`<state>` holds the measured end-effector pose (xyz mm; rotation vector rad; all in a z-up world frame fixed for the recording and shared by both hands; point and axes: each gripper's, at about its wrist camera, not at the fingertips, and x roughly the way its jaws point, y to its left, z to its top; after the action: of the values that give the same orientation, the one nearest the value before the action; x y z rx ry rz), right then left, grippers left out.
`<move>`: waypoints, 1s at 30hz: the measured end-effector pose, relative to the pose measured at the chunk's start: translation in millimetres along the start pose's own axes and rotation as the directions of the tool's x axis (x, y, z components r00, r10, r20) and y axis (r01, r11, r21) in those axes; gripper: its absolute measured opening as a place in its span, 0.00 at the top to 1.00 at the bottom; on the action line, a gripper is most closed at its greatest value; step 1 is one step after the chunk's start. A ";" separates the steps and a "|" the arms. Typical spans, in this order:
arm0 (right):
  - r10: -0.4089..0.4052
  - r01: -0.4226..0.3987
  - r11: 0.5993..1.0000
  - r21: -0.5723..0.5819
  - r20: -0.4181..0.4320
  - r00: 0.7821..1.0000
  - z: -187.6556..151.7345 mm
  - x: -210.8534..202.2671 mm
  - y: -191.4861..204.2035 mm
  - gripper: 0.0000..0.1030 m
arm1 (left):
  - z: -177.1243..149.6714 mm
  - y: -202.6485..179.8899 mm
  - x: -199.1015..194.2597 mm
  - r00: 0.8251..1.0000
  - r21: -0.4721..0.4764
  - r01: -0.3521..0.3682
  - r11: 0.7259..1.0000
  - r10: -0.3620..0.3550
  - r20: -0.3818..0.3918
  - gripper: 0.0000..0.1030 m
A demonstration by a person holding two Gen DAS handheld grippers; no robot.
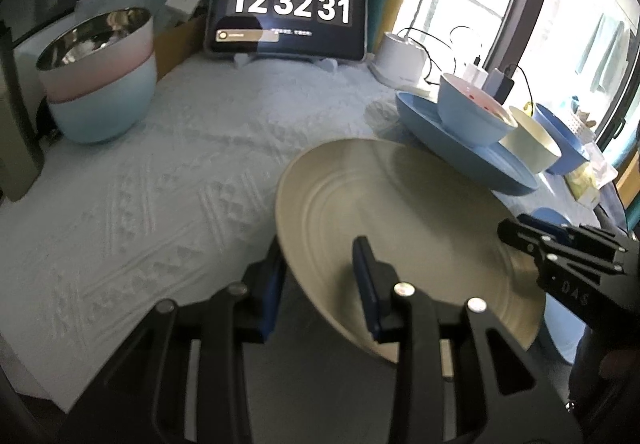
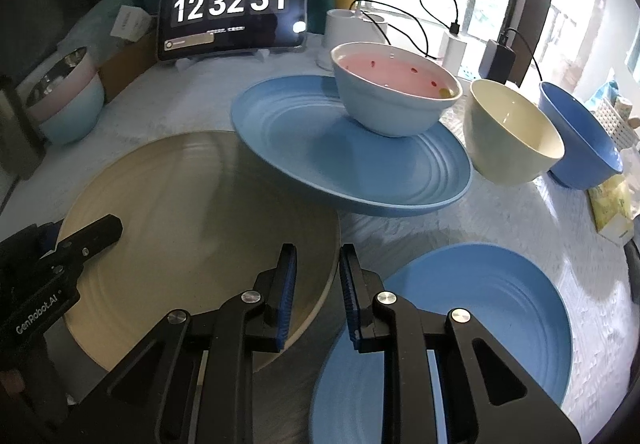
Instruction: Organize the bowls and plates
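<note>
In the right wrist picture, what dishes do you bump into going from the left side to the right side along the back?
Stacked pink and blue bowls → pale blue bowl with pink inside → cream bowl → dark blue bowl.

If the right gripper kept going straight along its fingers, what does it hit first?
The right gripper already straddles the beige plate's rim. Going straight on, it would likely meet the blue plate carrying the bowl, whose near edge looks raised. Depth is unclear.
</note>
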<state>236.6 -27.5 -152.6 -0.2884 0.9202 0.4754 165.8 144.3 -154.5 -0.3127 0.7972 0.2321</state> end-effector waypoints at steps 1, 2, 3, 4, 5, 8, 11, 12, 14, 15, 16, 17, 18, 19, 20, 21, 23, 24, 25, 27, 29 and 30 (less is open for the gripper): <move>0.003 -0.003 1.000 -0.004 0.001 1.000 -0.9 -1.5 1.8 0.77 | -0.9 1.6 -1.9 1.000 -0.004 -0.002 1.000 0.002 0.001 0.66; 0.005 -0.005 1.000 -0.006 0.001 1.000 -1.9 -2.9 3.5 0.77 | -2.3 2.9 -3.8 1.000 -0.007 -0.003 1.000 0.003 0.003 0.66; 0.008 -0.008 1.000 -0.009 0.002 1.000 -2.9 -4.5 5.5 0.77 | -3.3 4.1 -5.6 1.000 -0.007 -0.003 1.000 0.003 0.006 0.66; 0.009 -0.009 1.000 -0.011 0.002 1.000 -4.0 -5.8 6.4 0.77 | -4.8 5.4 -7.5 1.000 -0.009 -0.005 1.000 0.005 0.008 0.66; 0.010 -0.010 1.000 -0.014 0.004 1.000 -4.9 -7.2 7.9 0.77 | -5.9 6.3 -8.9 1.000 -0.011 -0.006 1.000 0.006 0.009 0.66; 0.013 -0.013 1.000 -0.018 0.007 1.000 -8.9 -11.7 12.3 0.77 | -10.6 9.1 -13.0 1.000 -0.016 -0.010 1.000 0.010 0.010 0.66; 0.017 -0.016 1.000 -0.022 0.010 1.000 -13.7 -16.2 16.3 0.77 | -15.2 12.0 -18.5 1.000 -0.022 -0.012 1.000 0.012 0.014 0.66; 0.018 -0.018 1.000 -0.023 0.010 1.000 -14.7 -17.5 17.5 0.77 | -16.7 12.9 -20.2 1.000 -0.024 -0.013 1.000 0.013 0.016 0.66; 0.019 -0.018 0.999 -0.028 0.013 1.000 -17.0 -20.6 20.0 0.77 | -19.5 15.1 -24.2 1.000 -0.027 -0.014 1.000 0.015 0.021 0.66; 0.020 -0.019 0.999 -0.029 0.015 1.000 -18.3 -22.2 21.2 0.77 | -20.8 16.0 -26.0 1.000 -0.029 -0.015 0.999 0.016 0.023 0.67; 0.021 -0.020 0.999 -0.031 0.017 1.000 -19.4 -23.7 22.3 0.77 | -21.9 16.8 -27.7 1.000 -0.030 -0.015 0.999 0.016 0.025 0.66; 0.021 -0.021 0.999 -0.031 0.019 1.000 -20.8 -25.5 23.6 0.77 | -23.2 17.1 -29.7 1.000 -0.031 -0.016 0.999 0.017 0.027 0.66; 0.022 -0.021 0.999 -0.032 0.021 1.000 -22.0 -27.2 24.8 0.77 | -24.6 17.7 -32.0 0.999 -0.032 -0.016 0.999 0.017 0.029 0.66; 0.022 -0.022 0.999 -0.033 0.023 0.999 -22.8 -28.7 25.7 0.77 | -25.3 18.4 -33.2 0.999 -0.033 -0.016 0.999 0.017 0.031 0.66; 0.023 -0.022 0.999 -0.034 0.025 0.999 -23.7 -30.4 26.6 0.77 | -26.5 18.6 -35.5 0.999 -0.032 -0.016 0.999 0.017 0.034 0.66; 0.024 -0.023 0.999 -0.034 0.027 0.999 -24.4 -31.8 27.3 0.77 | -27.4 18.4 -37.5 0.999 -0.030 -0.016 0.999 0.017 0.037 0.67; 0.022 -0.021 0.999 -0.035 0.038 0.999 -26.9 -36.4 28.9 0.77 | -28.9 18.5 -40.8 0.999 -0.029 -0.015 0.999 0.017 0.043 0.67; 0.023 -0.021 0.999 -0.035 0.042 0.999 -27.7 -38.5 29.5 0.77 | -29.9 18.4 -42.7 0.999 -0.028 -0.015 1.000 0.016 0.046 0.67; 0.023 -0.021 0.999 -0.034 0.045 0.999 -28.5 -40.1 29.9 0.77 | -31.1 18.1 -45.1 0.999 -0.026 -0.015 1.000 0.017 0.051 0.67; 0.022 -0.021 0.999 -0.035 0.052 0.998 -31.2 -44.1 31.0 0.77 | -32.9 18.3 -49.1 0.998 -0.027 -0.015 1.000 0.016 0.058 0.66; 0.024 -0.022 0.999 -0.035 0.057 0.998 -33.4 -47.9 31.1 0.77 | -33.9 18.3 -52.4 0.998 -0.022 -0.014 1.000 0.015 0.064 0.66; 0.024 -0.022 0.999 -0.035 0.061 0.998 -34.7 -50.3 30.6 0.77 | -34.5 17.4 -54.2 0.998 -0.020 -0.013 1.000 0.014 0.067 0.66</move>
<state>171.3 -29.7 -132.9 -0.2930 0.8571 0.5189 100.6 143.4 -140.8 -0.3165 0.7315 0.2622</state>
